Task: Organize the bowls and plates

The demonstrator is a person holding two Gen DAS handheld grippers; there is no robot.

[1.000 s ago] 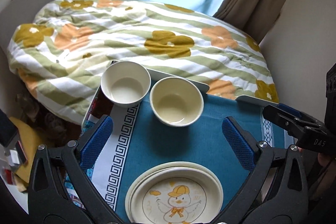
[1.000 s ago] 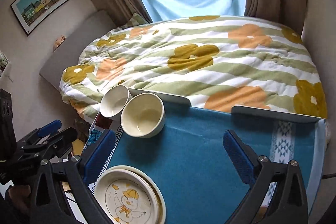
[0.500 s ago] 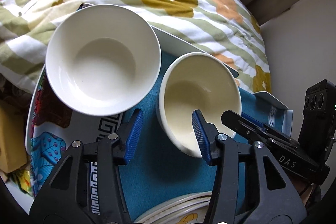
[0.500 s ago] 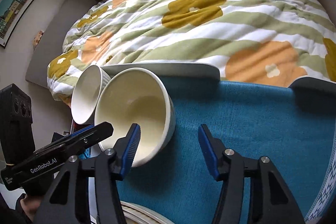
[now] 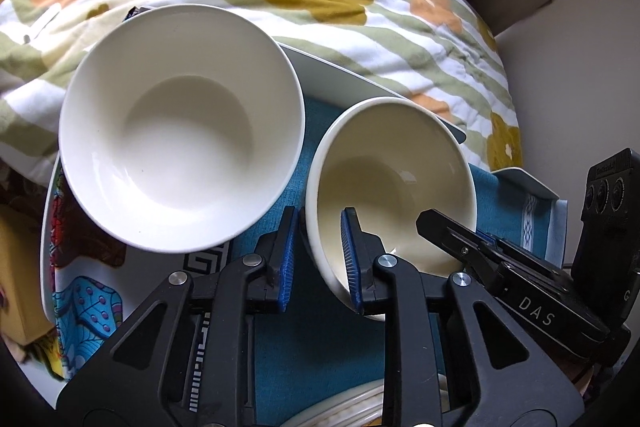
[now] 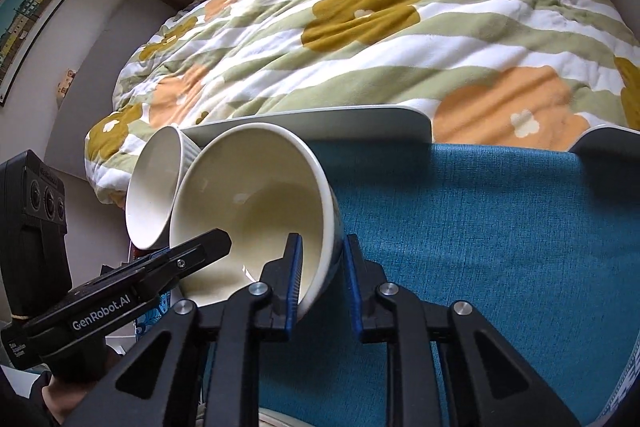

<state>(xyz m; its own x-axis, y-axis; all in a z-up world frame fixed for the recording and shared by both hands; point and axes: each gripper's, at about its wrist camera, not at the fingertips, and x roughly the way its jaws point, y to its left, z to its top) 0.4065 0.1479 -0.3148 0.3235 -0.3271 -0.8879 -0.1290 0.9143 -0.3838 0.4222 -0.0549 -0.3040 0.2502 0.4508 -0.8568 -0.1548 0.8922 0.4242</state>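
Observation:
A cream bowl stands on the blue cloth, with a white bowl to its left. My left gripper straddles the cream bowl's left rim, one blue pad inside and one outside, nearly closed on the wall. My right gripper straddles the same cream bowl at its right rim, also nearly closed on the wall. The white bowl sits behind it. The stacked plates' rim shows at the bottom of the left wrist view.
The table holds a blue cloth and a patterned mat at its left edge. A bed with a flowered quilt lies just beyond the table's far edge. A wall stands on the right.
Both grippers moved forward and down onto the cream bowl and narrowed from wide open to nearly closed over its opposite rims. The bowl looks tilted in the right wrist view.

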